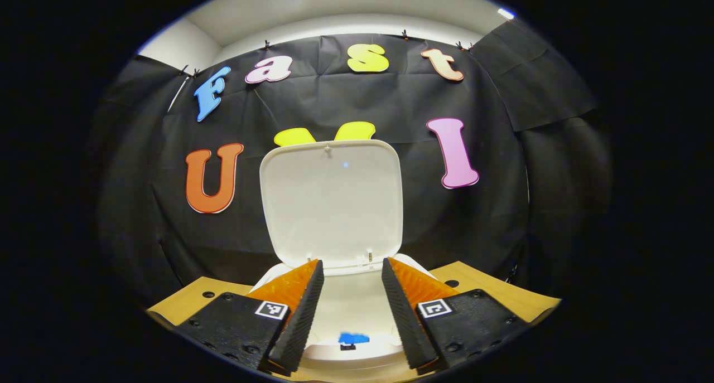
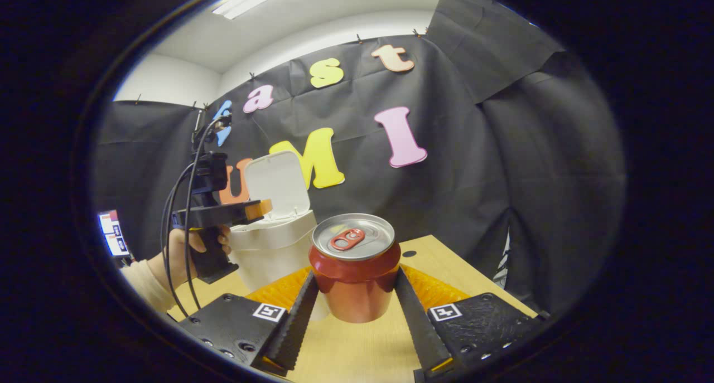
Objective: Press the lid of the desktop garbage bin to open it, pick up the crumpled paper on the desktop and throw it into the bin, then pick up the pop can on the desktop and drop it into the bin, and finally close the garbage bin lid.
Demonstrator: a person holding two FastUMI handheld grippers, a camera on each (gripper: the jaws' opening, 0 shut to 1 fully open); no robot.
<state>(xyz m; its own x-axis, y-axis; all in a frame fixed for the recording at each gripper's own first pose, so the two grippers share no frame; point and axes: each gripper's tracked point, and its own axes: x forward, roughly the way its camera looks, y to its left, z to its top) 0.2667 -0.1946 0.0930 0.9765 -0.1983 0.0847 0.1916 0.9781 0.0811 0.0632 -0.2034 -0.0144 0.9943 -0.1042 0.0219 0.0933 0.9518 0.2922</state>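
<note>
At lower centre the can [image 2: 355, 266], likely light, smooth and easily dented, is clamped mid-body by the right gripper [image 2: 355, 299], while the left gripper [image 1: 352, 299] is held open over the bin [image 1: 346, 310]

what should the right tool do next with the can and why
Probably lift the can and carry it over to the bin. The right tool has a finger on each side of the upright can, seemingly gripping it, and the bin's lid already stands open. The left tool hangs above the opening and may need to move aside first.
</note>
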